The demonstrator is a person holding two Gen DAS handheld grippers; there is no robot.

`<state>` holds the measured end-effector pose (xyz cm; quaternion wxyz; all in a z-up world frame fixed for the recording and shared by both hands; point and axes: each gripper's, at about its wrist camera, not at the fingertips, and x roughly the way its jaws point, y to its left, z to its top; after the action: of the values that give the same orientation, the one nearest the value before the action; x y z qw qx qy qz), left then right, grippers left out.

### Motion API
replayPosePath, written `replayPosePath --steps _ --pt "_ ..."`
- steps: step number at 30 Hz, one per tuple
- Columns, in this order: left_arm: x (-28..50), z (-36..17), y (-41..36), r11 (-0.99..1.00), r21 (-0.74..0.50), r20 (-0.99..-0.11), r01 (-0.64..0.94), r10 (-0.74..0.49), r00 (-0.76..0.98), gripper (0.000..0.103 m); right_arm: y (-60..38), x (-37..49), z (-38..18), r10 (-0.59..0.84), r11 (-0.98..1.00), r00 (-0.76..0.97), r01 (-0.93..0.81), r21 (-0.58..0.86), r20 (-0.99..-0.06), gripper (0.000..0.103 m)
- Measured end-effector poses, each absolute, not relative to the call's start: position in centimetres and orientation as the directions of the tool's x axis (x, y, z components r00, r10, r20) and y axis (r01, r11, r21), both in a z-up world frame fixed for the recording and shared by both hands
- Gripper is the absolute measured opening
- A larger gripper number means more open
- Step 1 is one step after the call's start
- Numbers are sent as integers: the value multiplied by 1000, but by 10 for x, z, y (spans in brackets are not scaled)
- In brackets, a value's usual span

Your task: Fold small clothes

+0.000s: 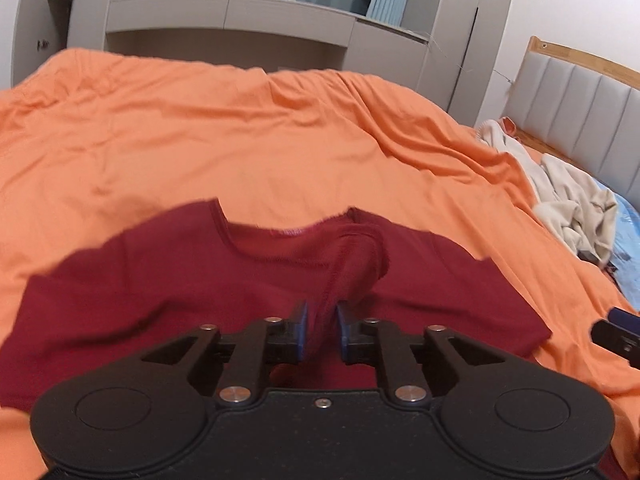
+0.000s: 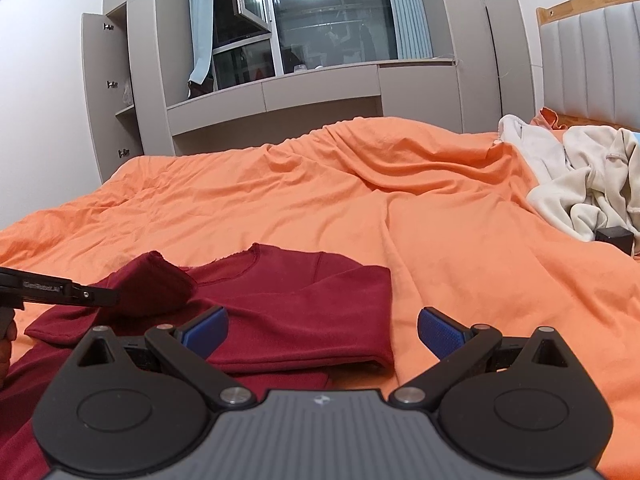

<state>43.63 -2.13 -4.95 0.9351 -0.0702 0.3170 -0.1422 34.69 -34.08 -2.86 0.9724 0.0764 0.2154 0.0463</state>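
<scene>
1. On the orange bedspread (image 2: 360,200), near its front edge, a dark red shirt (image 2: 304,308) lies partly folded, neckline toward the window, one side doubled over with a clean folded edge on the right.
2. Left claw (image 1: 320,320): blue pads (image 1: 301,332) stand a narrow gap apart with a bunched fold of the shirt (image 1: 352,264) running between them. Whether the pads press on the cloth cannot be told; this view is blurred at that point.
3. Seen from the right wrist, the left claw (image 2: 114,297) enters from the left edge, its tip against a raised bundle of red cloth above the flat part of the shirt.
4. Right claw (image 2: 322,330): spread wide, nothing between the pads. It hovers over the near right corner of the shirt, the left pad (image 2: 206,330) above red cloth, the right pad above the bedspread.
5. Cream-coloured clothes (image 2: 580,184) lie in a heap at the right, near the padded headboard (image 2: 592,64), well apart from the shirt.
6. Grey cabinets (image 2: 320,96) and a dark window (image 2: 332,20) stand beyond the bed.
</scene>
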Motion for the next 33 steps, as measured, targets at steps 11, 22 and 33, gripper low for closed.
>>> replayPosePath --steps 11,22,33 --pt "406 -29 27 953 -266 -587 148 -282 759 96 -334 351 -34 224 965 872 -134 226 -436 103" --pt "378 -24 124 987 -3 -641 -158 119 758 102 -303 401 -29 456 874 734 -261 409 -504 101" --pt "382 -54 135 991 2 -686 -133 98 721 102 -236 466 -65 503 860 615 -282 426 -608 54"
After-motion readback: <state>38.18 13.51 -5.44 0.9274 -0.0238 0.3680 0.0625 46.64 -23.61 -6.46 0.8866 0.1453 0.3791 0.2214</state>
